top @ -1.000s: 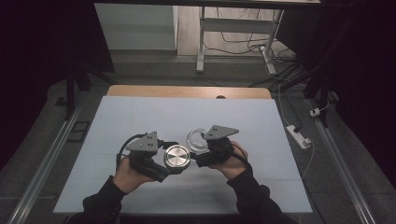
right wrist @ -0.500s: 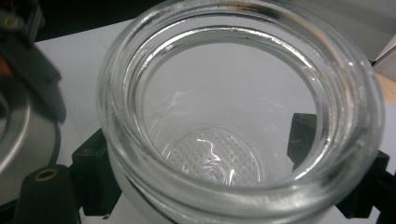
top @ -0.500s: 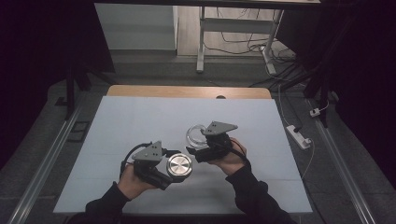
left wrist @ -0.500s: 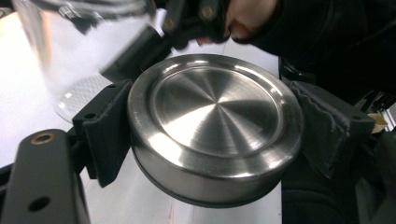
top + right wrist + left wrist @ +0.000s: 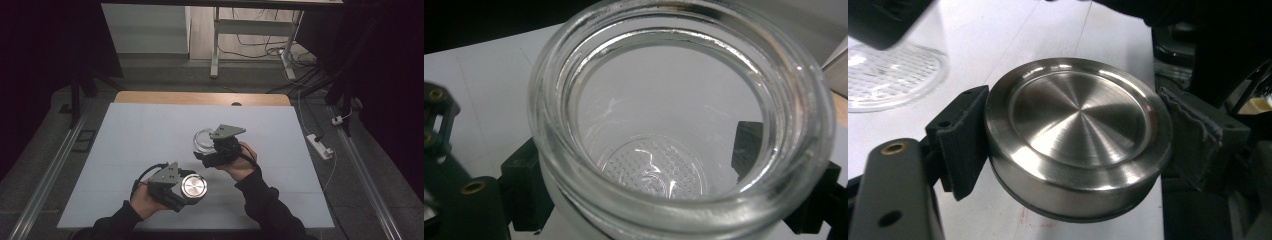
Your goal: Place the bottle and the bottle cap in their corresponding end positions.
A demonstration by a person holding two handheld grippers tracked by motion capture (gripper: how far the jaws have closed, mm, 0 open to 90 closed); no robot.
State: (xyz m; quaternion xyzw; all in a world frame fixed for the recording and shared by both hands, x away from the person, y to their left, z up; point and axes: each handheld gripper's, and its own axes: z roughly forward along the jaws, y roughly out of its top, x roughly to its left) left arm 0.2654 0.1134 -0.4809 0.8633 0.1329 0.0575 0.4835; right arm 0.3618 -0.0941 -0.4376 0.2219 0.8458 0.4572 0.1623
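The left gripper [image 5: 187,192] is clamped on a steel lid [image 5: 194,186], a pad pressed to each side of its rim, flat top up. The right gripper [image 5: 206,150] grips a clear glass jar [image 5: 202,139] by its wall, mouth open. The lid is near the jar, on the person's side and a little left of it, both over the white surface [image 5: 125,145].

A round, brushed steel lid [image 5: 1078,135] with a recessed, shiny top sits clamped by its rim, its face tilted up, just over the near part of the white tabletop [image 5: 125,130]. The clear glass jar [image 5: 679,125], open and empty with a dimpled base, is held farther back, well apart from the lid.
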